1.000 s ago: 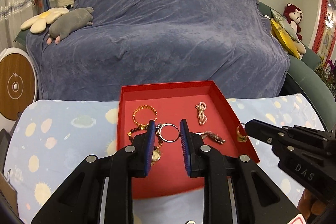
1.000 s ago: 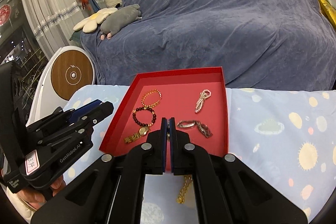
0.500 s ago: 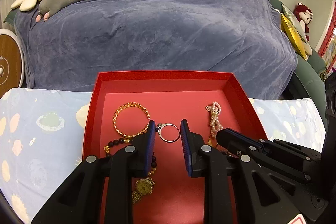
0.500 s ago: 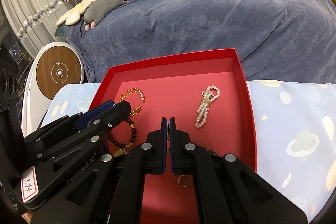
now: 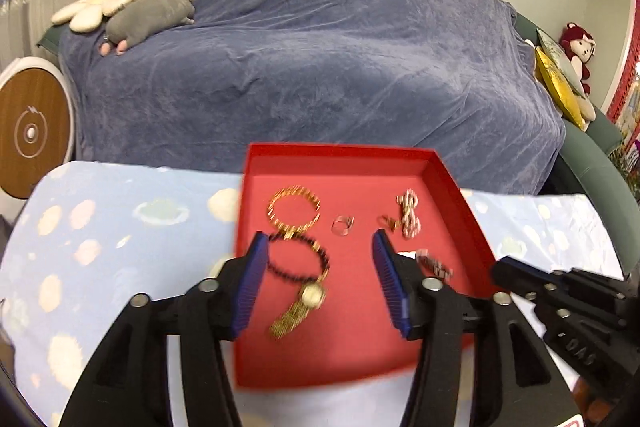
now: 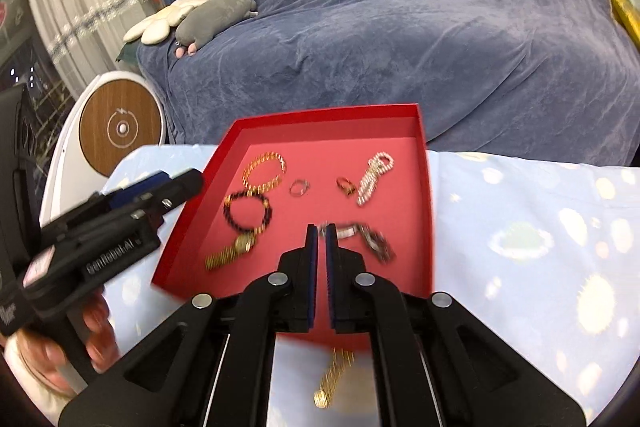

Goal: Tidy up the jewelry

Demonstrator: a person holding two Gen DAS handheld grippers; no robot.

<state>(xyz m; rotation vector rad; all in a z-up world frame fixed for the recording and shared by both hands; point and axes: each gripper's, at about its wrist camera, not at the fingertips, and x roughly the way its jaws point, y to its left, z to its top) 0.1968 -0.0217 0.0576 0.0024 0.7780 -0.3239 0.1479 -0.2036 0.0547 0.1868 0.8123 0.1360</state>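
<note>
A red tray [image 5: 460, 187] [image 6: 426, 187] on the cloud-print cloth holds a gold bracelet [image 5: 294, 209], a silver ring [image 5: 343, 225] [image 6: 299, 187], a small gold ring [image 6: 346, 185], a pearl piece [image 5: 409, 213] [image 6: 374, 177], a dark bead bracelet [image 5: 298, 257], a gold watch [image 5: 308, 297] [image 6: 236, 247] and a silver chain [image 6: 368, 235]. My left gripper [image 5: 320, 247] is wide open and empty above the tray's middle. My right gripper [image 6: 321, 229] has its jaws nearly together with nothing between them, over the tray's near part. A gold chain [image 6: 334, 375] lies on the cloth below it.
A blue-covered sofa [image 5: 320, 47] stands behind the table with plush toys [image 5: 152, 15] on its left end. A round wood-faced device [image 5: 32, 131] stands at the left. The cloud-print cloth [image 6: 540, 247] spreads on both sides of the tray.
My left gripper opened wide and let go of the silver ring, which now lies in the tray. Both grippers pulled back toward the near side. A small gold ring now lies beside the pearl piece.
</note>
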